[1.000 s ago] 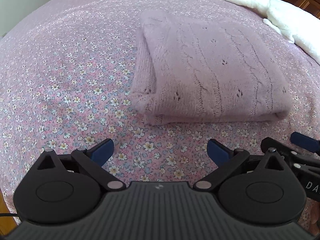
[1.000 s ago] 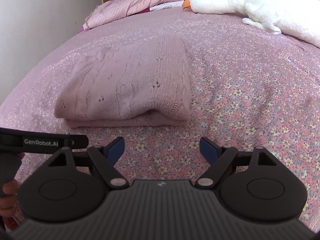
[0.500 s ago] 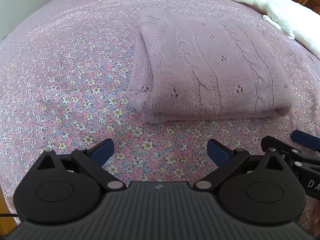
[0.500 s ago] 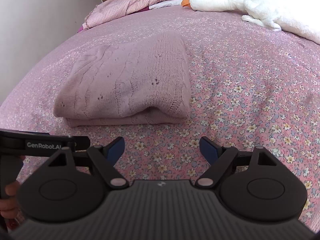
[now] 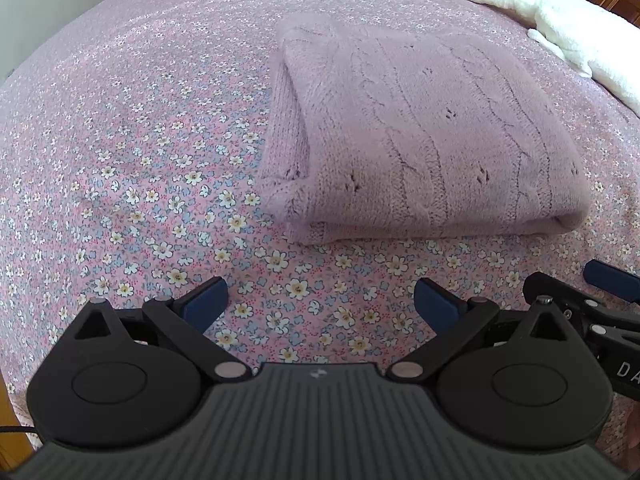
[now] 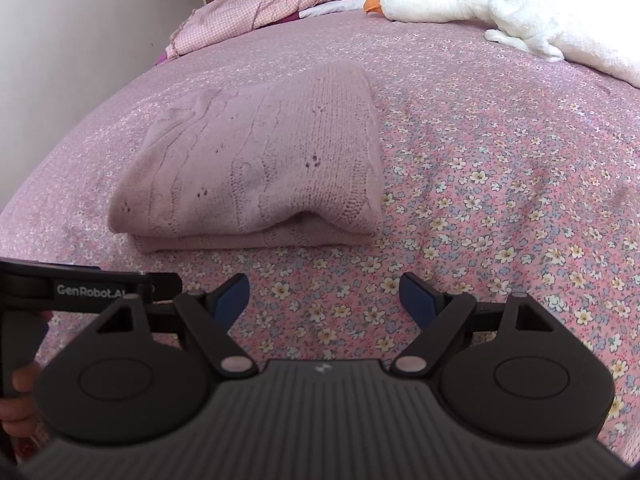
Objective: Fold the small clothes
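Two grippers are yours here, and neither carries anything. In the left wrist view, your left gripper [image 5: 321, 300] sits low in the frame with its blue-tipped fingers [image 5: 206, 298] spread wide over bare floral bedsheet [image 5: 120, 152]. The folded pink knit sweater [image 5: 424, 140] fills the upper middle and right of the frame, lying flat on the sheet in a rectangle with its layers stacked; its folded edge runs along the side nearest you, and the loose ribbed edges show at its left end. It lies near the fingertips but clear of them, with a strip of flowered sheet between. At the lower right edge you can see part of your right gripper [image 5: 600, 280], one blue pad poking in. A white plush goose [image 5: 560, 28] stretches along the upper right corner, well apart from the sweater.

In the right wrist view, your right gripper [image 6: 325, 294] is likewise spread wide and empty, low in the frame above the sheet [image 6: 500, 200]. The sweater [image 6: 260, 168] sits in the centre left, beyond the left finger, untouched. The goose [image 6: 500, 4] lies across the top right, its orange beak pointing left. A checked pink duvet [image 6: 248, 16] is bunched at the top centre, against a pale wall [image 6: 80, 40]. At the left edge, the left gripper's black body [image 6: 80, 288] shows, with fingers of your hand [image 6: 20, 400] on its grip.
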### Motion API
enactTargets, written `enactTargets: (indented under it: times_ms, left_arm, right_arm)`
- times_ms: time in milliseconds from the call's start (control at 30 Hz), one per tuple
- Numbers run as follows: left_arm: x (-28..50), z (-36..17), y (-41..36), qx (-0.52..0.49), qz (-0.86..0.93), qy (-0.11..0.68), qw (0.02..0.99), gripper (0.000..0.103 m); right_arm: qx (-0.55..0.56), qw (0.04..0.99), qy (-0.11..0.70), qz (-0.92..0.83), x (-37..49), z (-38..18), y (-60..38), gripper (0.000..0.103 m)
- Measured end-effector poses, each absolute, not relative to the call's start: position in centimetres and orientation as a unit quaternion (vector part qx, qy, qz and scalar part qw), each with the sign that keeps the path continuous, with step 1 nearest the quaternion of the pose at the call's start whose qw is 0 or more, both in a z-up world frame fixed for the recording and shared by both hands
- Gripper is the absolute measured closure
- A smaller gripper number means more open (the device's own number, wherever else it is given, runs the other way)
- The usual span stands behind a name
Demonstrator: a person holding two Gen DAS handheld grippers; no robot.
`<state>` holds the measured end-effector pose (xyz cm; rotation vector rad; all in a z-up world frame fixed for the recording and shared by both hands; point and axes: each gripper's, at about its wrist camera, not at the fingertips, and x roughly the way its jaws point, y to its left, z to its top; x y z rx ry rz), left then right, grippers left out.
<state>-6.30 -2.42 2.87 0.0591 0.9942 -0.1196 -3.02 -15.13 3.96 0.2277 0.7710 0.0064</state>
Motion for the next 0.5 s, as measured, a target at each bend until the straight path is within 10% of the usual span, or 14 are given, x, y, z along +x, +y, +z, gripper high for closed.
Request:
enactTargets:
  times_ms: [500]
  left_arm:
    - [-6.31, 2.87, -2.38, 0.030, -0.057, 0.476, 0.877, 0.001]
  right_arm:
    - [0.110, 0.921, 0.375, 0.006, -3.21, 3.92, -15.03, 0.019]
